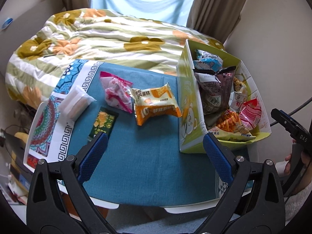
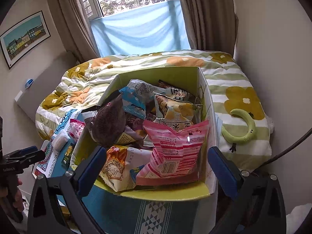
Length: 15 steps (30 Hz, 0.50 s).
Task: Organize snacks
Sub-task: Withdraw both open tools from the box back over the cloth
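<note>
- My right gripper point(image 2: 156, 167): jaws spread wide, nothing between them, poised over the box's near edge, I judge just after a drop.
- My left gripper point(image 1: 155, 152): released, empty, aimed at the table's loose packets.
- Green box point(image 2: 175, 74), table's right edge: piled with snacks; pink packet point(image 2: 173, 152) and sticks bag point(image 2: 119, 169) on top.
- Table cloth point(image 1: 146, 165), unsorted: orange cake packet point(image 1: 156, 103) beside the box, pink wrapper point(image 1: 117, 91), green sachet point(image 1: 103, 122), clear pack point(image 1: 76, 103) toward the left edge.
</note>
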### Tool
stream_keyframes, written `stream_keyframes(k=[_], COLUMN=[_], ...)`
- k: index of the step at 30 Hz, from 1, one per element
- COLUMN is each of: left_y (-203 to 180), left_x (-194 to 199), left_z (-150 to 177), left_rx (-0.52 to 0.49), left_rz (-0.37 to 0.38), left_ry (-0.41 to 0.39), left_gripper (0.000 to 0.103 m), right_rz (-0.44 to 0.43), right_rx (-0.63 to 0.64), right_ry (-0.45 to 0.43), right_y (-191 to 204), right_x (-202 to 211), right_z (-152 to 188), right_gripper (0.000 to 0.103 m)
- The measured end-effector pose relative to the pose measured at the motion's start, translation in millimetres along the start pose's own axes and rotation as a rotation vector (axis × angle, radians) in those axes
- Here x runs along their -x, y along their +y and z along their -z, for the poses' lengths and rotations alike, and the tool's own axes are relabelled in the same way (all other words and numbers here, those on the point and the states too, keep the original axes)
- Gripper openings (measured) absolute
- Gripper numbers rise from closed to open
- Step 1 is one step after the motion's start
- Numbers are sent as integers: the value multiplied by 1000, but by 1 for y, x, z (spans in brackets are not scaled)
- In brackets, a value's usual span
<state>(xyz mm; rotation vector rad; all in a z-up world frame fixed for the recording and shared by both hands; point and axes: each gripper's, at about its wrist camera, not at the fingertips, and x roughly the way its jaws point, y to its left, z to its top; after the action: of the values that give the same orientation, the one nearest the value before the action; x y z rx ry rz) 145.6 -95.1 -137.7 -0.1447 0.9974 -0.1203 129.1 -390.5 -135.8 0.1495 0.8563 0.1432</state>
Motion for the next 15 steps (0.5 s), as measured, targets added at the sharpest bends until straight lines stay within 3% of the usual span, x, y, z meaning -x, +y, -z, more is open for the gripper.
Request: stream_keyframes(k=[9, 15], left_y=[48, 86], left_x=[31, 43], left_z=[9, 1], left_rx=[60, 41], left_rz=[-60, -73], left_ry=[-45, -78], left_gripper=[98, 98], right_rz=[-55, -101], right_rx=[47, 64], right_ry=[-36, -54], right_y=[38, 81], right_x=[20, 23], right_z=[-5, -10], right_gripper=[103, 103])
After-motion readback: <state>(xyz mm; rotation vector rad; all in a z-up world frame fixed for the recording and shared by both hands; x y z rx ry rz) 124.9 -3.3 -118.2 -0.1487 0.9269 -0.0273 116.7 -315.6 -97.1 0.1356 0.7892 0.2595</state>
